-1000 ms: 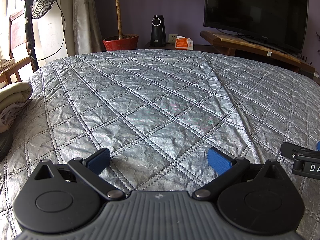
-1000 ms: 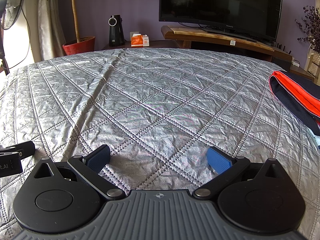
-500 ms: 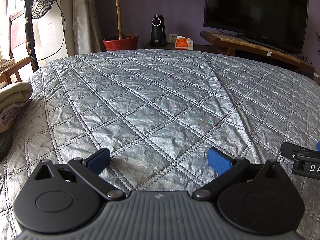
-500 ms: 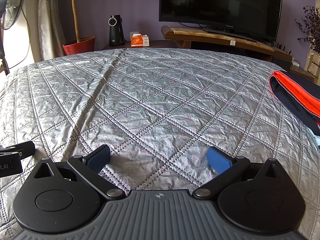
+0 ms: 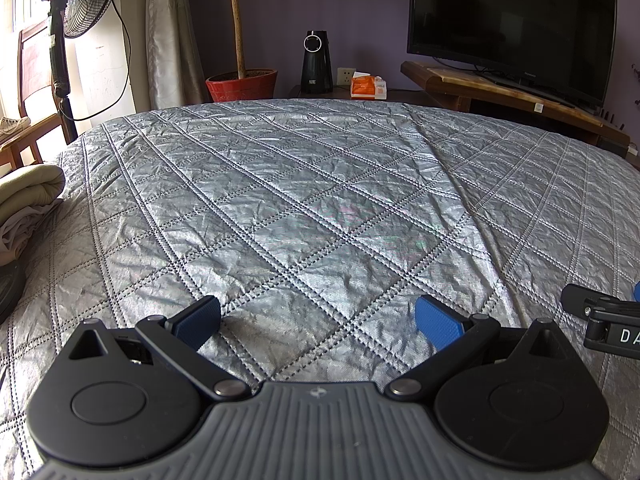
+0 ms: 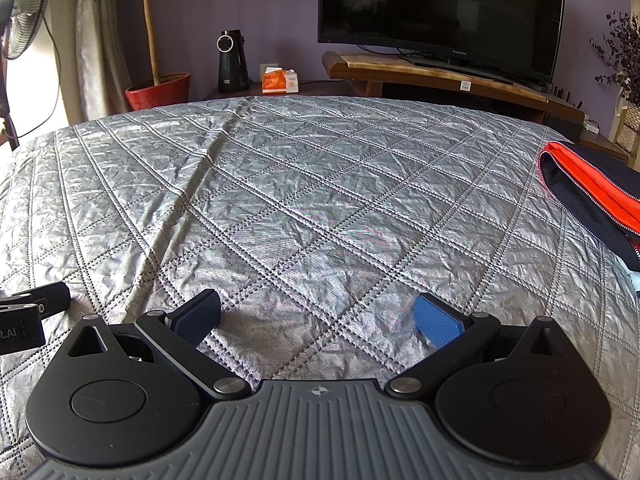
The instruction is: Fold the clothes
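Observation:
My left gripper point(image 5: 318, 320) is open and empty, low over the silver quilted bedspread point(image 5: 320, 200). My right gripper point(image 6: 318, 318) is open and empty over the same bedspread point(image 6: 300, 200). A dark navy garment with orange-red stripes point(image 6: 588, 192) lies at the bed's right edge, well to the right of my right gripper. A stack of folded beige clothes point(image 5: 24, 204) sits at the bed's left edge, left of my left gripper. Each gripper's tip shows at the edge of the other's view.
Beyond the bed's far edge stand a red plant pot point(image 5: 242, 84), a black speaker point(image 5: 316, 64), an orange tissue box point(image 5: 366, 87) and a TV point(image 5: 512, 28) on a wooden stand. A fan point(image 5: 80, 4) and a wooden chair point(image 5: 28, 92) are at far left.

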Motion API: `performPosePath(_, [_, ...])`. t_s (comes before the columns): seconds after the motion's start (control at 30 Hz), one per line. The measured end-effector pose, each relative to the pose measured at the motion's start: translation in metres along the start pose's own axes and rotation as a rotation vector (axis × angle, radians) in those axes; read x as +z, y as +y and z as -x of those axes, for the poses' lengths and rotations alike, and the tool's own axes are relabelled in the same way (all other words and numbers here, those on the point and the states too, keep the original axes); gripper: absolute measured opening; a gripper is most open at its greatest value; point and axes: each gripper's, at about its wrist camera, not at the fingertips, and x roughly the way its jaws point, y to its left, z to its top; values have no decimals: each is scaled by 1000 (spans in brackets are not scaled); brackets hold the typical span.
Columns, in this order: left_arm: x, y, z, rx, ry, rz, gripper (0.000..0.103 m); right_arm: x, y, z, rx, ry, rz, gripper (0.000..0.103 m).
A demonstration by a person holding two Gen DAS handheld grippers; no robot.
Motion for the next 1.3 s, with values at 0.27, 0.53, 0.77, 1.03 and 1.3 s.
performPosePath(0.27, [-1, 0, 0, 0, 0, 0, 103, 0, 0, 0, 0, 0, 0, 103])
performPosePath(0.53, [-1, 0, 0, 0, 0, 0, 103, 0, 0, 0, 0, 0, 0, 103])
performPosePath(0.77, [-3, -1, 0, 0, 0, 0, 103, 0, 0, 0, 0, 0, 0, 103])
performPosePath(1.03, [-5, -1, -1, 0, -1, 0, 103, 0, 0, 0, 0, 0, 0, 103])
performPosePath(1.3, [-7, -1, -2, 0, -2, 0, 103, 0, 0, 0, 0, 0, 0, 103])
